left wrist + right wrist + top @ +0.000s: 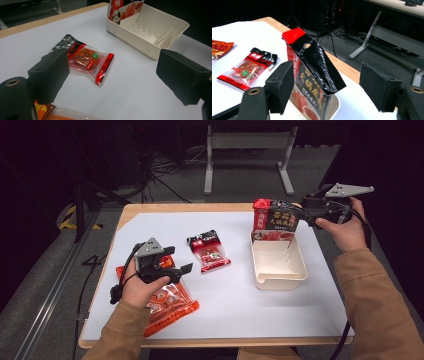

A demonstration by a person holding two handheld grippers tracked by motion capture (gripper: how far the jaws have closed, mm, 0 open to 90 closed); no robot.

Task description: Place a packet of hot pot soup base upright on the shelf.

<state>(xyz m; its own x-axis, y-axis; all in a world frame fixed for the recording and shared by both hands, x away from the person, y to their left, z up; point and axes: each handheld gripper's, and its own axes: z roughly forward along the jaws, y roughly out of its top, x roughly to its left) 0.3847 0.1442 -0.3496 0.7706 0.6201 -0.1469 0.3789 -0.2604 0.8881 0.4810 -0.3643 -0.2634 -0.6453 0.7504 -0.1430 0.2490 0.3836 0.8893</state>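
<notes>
The cream tray [278,261] sat toward the tabletop's [235,305] far right corner, the tall black-and-red pouch [274,219] standing in its far end, seemingly leaning. The right gripper [299,212] gaped beside it, gripping nothing. Near the left edge, the left gripper [184,271] hung open over the orange packet [170,306]; the small sachet [208,251] lay mid-tabletop.

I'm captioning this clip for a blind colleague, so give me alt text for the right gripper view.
A tall black and red pouch stands upright in the end of a cream tray, between the right gripper's two open black fingers, which do not press on it. Behind, to the left, a small red and black sachet lies flat on the white table cover.
</notes>
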